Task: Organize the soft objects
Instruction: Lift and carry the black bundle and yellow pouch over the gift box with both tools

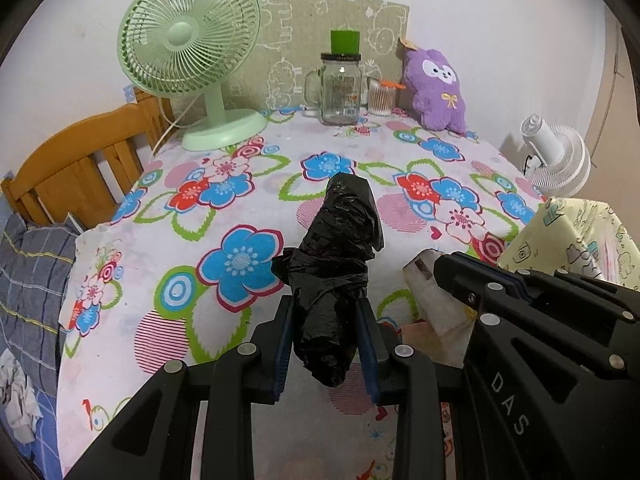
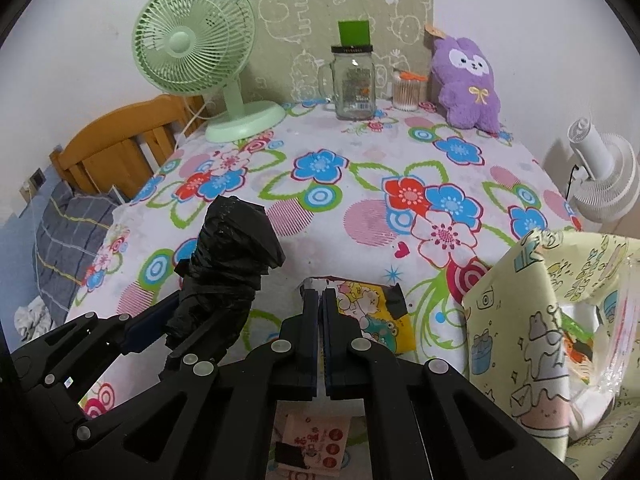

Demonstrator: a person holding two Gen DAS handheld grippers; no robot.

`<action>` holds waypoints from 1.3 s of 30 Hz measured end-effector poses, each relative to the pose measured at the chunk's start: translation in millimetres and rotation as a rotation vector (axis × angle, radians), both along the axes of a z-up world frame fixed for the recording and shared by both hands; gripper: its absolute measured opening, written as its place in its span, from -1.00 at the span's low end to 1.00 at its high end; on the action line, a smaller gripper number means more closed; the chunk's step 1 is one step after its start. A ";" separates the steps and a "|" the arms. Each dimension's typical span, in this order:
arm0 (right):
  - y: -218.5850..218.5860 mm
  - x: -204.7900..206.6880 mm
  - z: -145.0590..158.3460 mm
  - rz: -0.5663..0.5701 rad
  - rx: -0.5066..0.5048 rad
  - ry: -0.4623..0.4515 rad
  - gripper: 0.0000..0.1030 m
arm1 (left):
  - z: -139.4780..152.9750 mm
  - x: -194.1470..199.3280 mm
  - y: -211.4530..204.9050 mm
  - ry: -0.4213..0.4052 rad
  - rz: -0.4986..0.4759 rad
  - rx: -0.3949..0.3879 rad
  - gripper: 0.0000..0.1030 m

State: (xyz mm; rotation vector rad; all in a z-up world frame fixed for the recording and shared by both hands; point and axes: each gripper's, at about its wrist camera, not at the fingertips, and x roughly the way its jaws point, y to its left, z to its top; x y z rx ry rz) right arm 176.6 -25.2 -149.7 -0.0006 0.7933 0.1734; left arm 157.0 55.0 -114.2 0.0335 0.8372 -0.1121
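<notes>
A crumpled black plastic bag bundle (image 1: 336,264) sticks up between the blue pads of my left gripper (image 1: 325,304), which is shut on its lower half above the floral tablecloth (image 1: 224,208). The right wrist view shows the same bundle (image 2: 232,256) and left gripper (image 2: 176,320) at lower left. My right gripper (image 2: 320,294) is shut, pinching the edge of a flat cartoon-printed packet (image 2: 372,312). In the left wrist view that gripper (image 1: 444,270) and packet (image 1: 424,280) are at lower right. A purple plush toy (image 1: 436,88) leans on the wall at the back.
At the back stand a green desk fan (image 1: 188,40), a glass jar with a green lid (image 1: 340,88) and a cotton swab tub (image 1: 380,98). A yellow patterned container (image 2: 540,320) is at right, a white fan (image 2: 604,176) beyond. A wooden headboard (image 1: 72,160) is at left.
</notes>
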 end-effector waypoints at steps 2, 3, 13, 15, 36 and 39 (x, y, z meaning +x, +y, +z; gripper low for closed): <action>0.2 -2.8 4.1 0.001 0.000 -0.009 -0.92 | 4.8 -3.4 -0.3 -0.011 0.002 0.000 -0.43; 0.3 -4.5 6.7 0.002 0.000 -0.015 -0.92 | 7.1 -4.8 -0.4 -0.016 0.003 0.000 -0.43; -5.5 -24.3 31.0 0.007 -0.001 -0.070 -0.92 | 29.5 -21.6 -5.9 -0.068 0.008 -0.006 -0.43; -7.7 -28.4 35.6 0.006 -0.001 -0.080 -0.92 | 34.1 -25.2 -8.1 -0.078 0.007 -0.009 -0.43; -27.1 -69.3 84.7 0.015 0.010 -0.178 -0.92 | 79.2 -60.1 -26.2 -0.178 0.002 -0.016 -0.43; -30.5 -72.5 87.9 0.012 0.013 -0.186 -0.92 | 82.8 -63.1 -29.7 -0.187 0.000 -0.017 -0.43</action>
